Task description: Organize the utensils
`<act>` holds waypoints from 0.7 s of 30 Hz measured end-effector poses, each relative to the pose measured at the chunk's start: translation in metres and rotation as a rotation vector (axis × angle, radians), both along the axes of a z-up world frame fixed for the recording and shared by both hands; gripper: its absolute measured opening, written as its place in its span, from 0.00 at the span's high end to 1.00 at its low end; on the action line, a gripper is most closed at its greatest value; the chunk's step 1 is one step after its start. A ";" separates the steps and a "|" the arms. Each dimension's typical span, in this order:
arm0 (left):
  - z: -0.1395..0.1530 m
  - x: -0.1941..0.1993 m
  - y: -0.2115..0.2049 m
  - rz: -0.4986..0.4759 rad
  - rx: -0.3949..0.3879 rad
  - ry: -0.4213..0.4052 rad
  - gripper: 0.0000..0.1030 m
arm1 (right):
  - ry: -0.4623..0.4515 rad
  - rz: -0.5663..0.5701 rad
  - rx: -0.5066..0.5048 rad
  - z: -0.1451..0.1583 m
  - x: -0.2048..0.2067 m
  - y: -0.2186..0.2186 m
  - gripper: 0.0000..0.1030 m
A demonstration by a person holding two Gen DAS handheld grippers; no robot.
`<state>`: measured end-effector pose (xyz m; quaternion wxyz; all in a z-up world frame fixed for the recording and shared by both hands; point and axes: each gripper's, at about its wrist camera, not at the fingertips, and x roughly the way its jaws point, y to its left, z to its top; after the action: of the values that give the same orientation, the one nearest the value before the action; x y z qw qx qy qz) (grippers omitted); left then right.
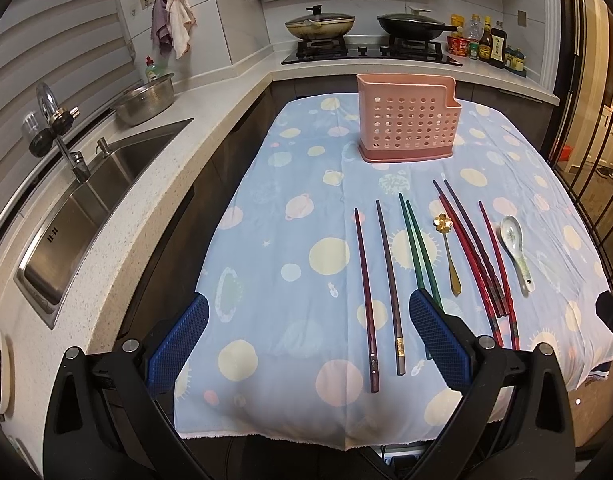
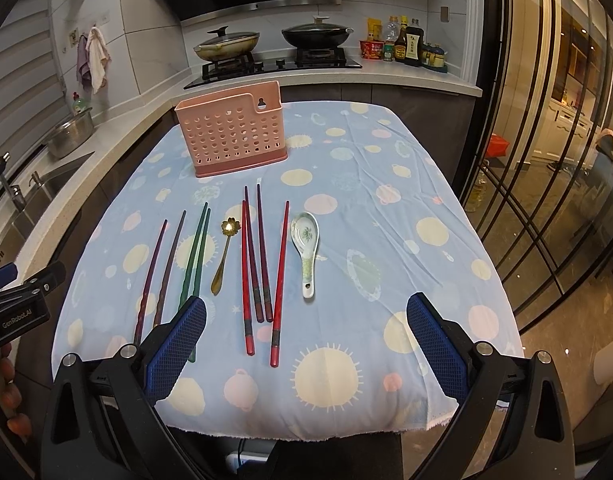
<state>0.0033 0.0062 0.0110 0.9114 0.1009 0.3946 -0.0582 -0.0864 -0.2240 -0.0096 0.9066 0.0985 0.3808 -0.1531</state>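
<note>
A pink perforated utensil holder (image 1: 406, 124) (image 2: 232, 132) stands upright at the far end of the blue patterned tablecloth (image 1: 290, 208) (image 2: 386, 208). In front of it lie two dark brown chopsticks (image 1: 390, 288) (image 2: 162, 272), a green pair (image 1: 420, 248) (image 2: 194, 256), a gold flower spoon (image 1: 450, 256) (image 2: 222, 260), several red and dark red chopsticks (image 1: 478, 256) (image 2: 262, 264), and a white ceramic spoon (image 1: 516, 248) (image 2: 306, 248). My left gripper (image 1: 308, 312) and right gripper (image 2: 306, 312) are both open and empty above the table's near edge.
A steel sink (image 1: 86, 204) with a tap and a metal bowl (image 1: 146, 98) is on the left counter. A hob with two lidded pans (image 1: 366, 26) and sauce bottles (image 2: 406, 42) is behind. Glass doors (image 2: 546, 160) stand to the right.
</note>
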 end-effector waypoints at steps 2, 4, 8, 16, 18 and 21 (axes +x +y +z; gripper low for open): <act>0.001 0.000 0.000 -0.001 0.000 0.000 0.07 | 0.000 0.000 0.000 0.001 0.000 0.000 0.07; 0.001 0.001 0.000 -0.001 0.001 -0.001 0.07 | -0.001 0.000 0.000 0.000 0.000 0.000 0.07; 0.001 0.001 0.000 -0.001 0.000 -0.001 0.07 | 0.000 -0.001 0.001 0.001 0.000 0.000 0.07; 0.001 0.000 0.000 -0.001 0.001 -0.001 0.07 | -0.001 0.000 0.002 0.000 0.000 -0.001 0.07; 0.001 0.000 0.000 0.000 0.001 -0.001 0.07 | 0.000 -0.001 0.001 0.000 0.000 -0.001 0.07; 0.001 0.000 0.000 0.000 0.000 -0.002 0.07 | 0.000 -0.001 0.002 0.000 0.000 -0.001 0.07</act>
<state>0.0036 0.0061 0.0122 0.9117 0.1012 0.3938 -0.0582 -0.0865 -0.2246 -0.0093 0.9065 0.0996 0.3807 -0.1530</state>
